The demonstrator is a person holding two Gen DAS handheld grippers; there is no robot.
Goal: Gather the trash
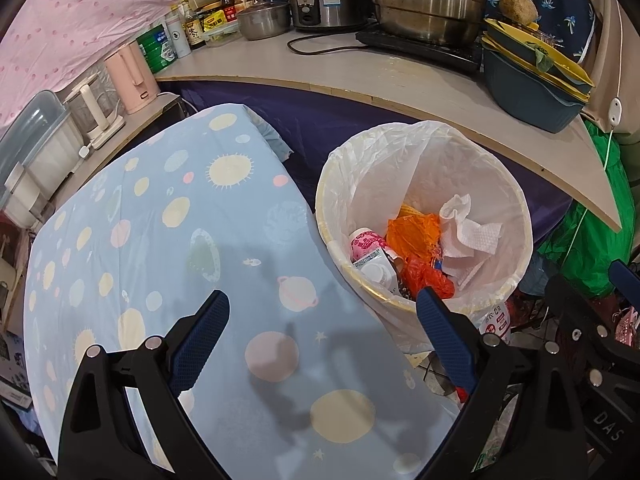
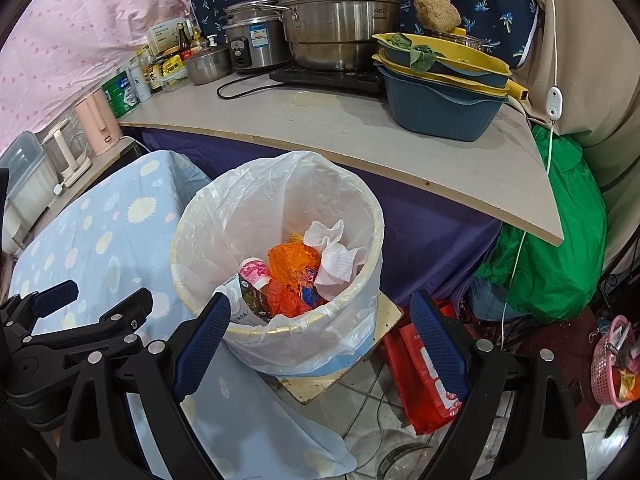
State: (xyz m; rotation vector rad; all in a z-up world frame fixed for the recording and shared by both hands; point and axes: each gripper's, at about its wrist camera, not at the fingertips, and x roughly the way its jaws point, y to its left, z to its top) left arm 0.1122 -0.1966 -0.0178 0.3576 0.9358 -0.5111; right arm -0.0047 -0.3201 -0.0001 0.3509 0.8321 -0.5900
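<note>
**Trash sits in the bin, both grippers empty**

Trash (image 2: pixel 304 268) lies in the bin (image 2: pixel 276 264), which stands on a board on the tiled floor, between the table (image 1: pixel 160 240) with its planet-print cloth and the counter (image 2: pixel 320 128). We judge the collecting to be nearly or wholly done: the cloth, as far as we see it, carries nothing loose, and neither gripper carries anything.

The left gripper (image 1: pixel 324 316) hangs over the table's edge beside the bin, jaws wide apart with only cloth and the bin's rim showing between them. The right gripper (image 2: pixel 320 316) points down at the bin's near rim, jaws likewise spread wide and bare.

Inside the bin's white liner (image 1: pixel 400 152) we count a crumpled paper towel (image 1: pixel 468 232), an orange plastic bag (image 1: pixel 416 232), a pink-and-white cup (image 1: pixel 366 242) and a white carton (image 1: pixel 376 268). Something yellow peeks from behind the orange bag; we cannot say what it is. The load reaches only partway up the walls, so the bin has room to spare.

What may be left: a red bag (image 2: pixel 428 376) lies on the floor beside the bin, and a green bag (image 2: pixel 552 248) bulges under the counter's end. Whether either counts as trash we cannot tell. A pink basket (image 2: pixel 612 364) at the far right holds small items that are too blurred to name.
</note>
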